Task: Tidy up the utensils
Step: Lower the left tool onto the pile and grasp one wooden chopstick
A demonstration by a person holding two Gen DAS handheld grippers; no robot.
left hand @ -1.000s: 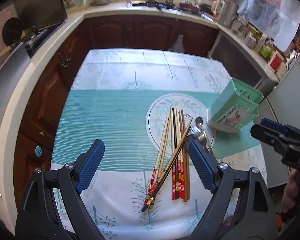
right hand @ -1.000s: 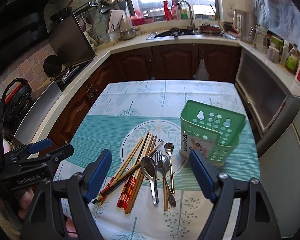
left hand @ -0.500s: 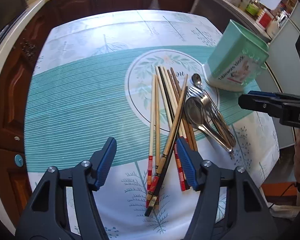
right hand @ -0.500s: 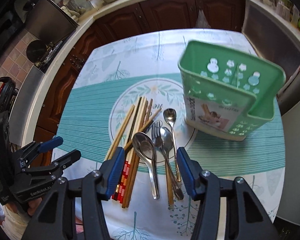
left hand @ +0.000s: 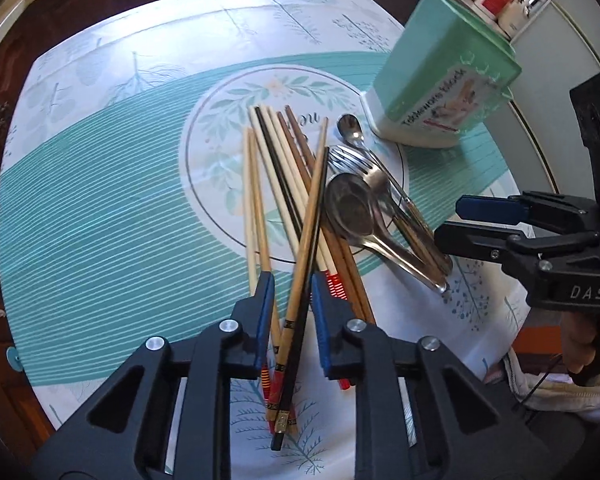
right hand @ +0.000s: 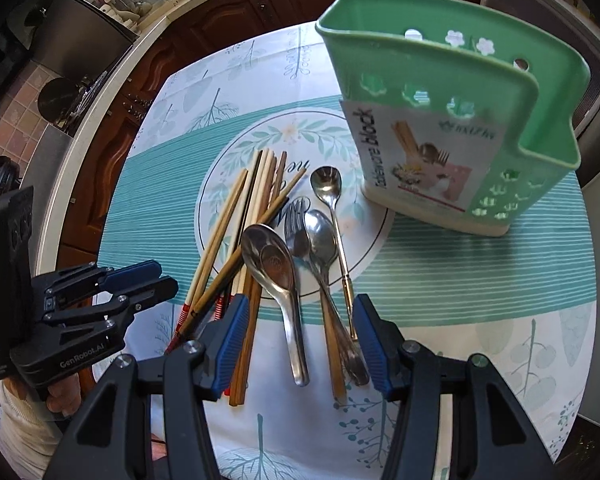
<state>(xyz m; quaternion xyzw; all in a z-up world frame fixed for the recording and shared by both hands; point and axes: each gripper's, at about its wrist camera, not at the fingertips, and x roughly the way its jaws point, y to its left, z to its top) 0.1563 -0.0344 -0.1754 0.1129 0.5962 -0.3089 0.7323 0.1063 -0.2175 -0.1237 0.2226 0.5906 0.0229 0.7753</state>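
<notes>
The green utensil holder (right hand: 452, 120) stands on the worktop (right hand: 480, 320), its label reading "Tableware block". Beside it lie chopsticks (left hand: 284, 184), spoons and a fork (right hand: 300, 236). The left tool (left hand: 291, 292), marked "GenRobot.AI", has been closing around two crossed chopsticks, whether gripping I cannot tell. The right tool (right hand: 298, 320), marked "DAS", stands apart astride the spoon handles.

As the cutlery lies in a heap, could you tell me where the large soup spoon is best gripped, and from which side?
Take the large soup spoon by the lower handle, from straight above, jaws across it. The bowl is wide and sits against the chopsticks; the slim handle lies flat with bare cloth on both sides.
</notes>
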